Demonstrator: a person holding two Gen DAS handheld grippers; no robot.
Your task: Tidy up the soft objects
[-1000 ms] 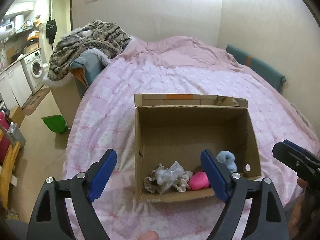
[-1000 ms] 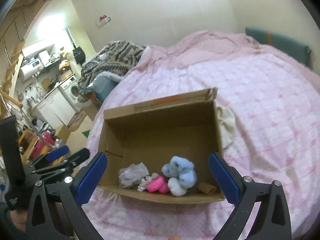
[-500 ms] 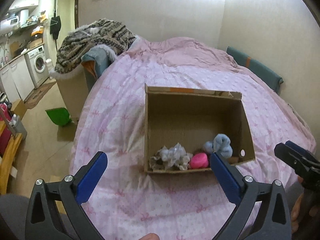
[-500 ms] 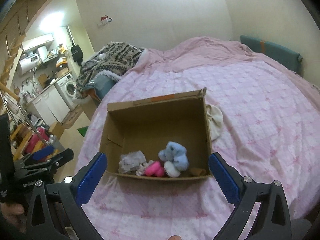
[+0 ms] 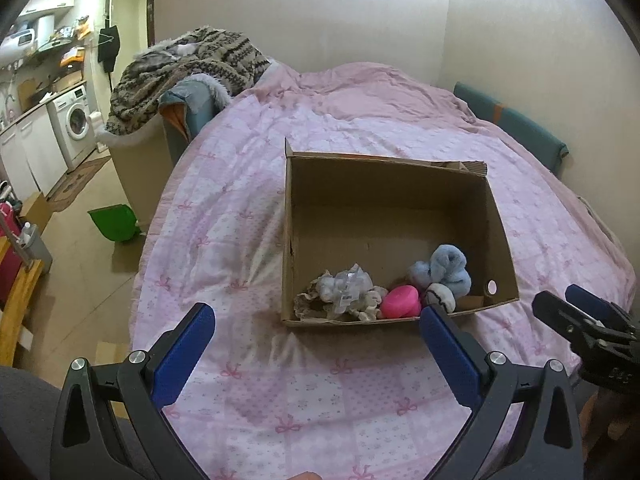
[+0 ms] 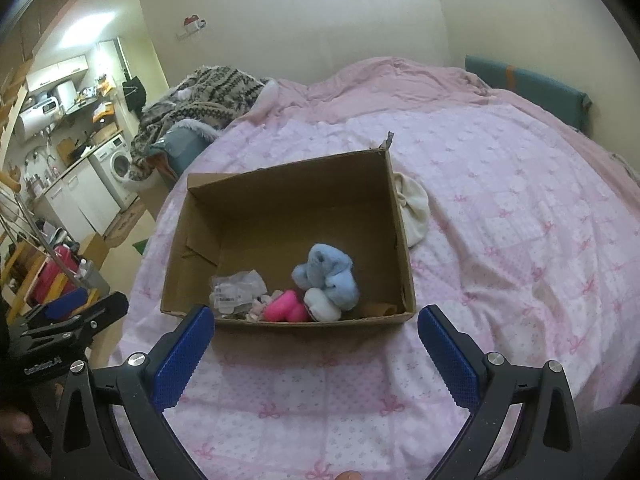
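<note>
Pulling back from the cardboard box (image 5: 496,216), both grippers now sit higher and farther off than a second ago! Left gripper (image 5: 316,344) and right gripper (image 6: 314,342) are spread wide, carrying nothing. Inside the box, by its near wall, lie the blue plush (image 6: 328,276), pink toy (image 6: 286,306) and crumpled bag (image 5: 346,290). Looks like stowing is nearly done; a cream cloth (image 6: 414,210) waits just outside the box's right wall.

White lettering on the left hand-held gripper (image 6: 72,312) reads, perhaps, "GenRobot.AI"; nothing else is legible.
</note>
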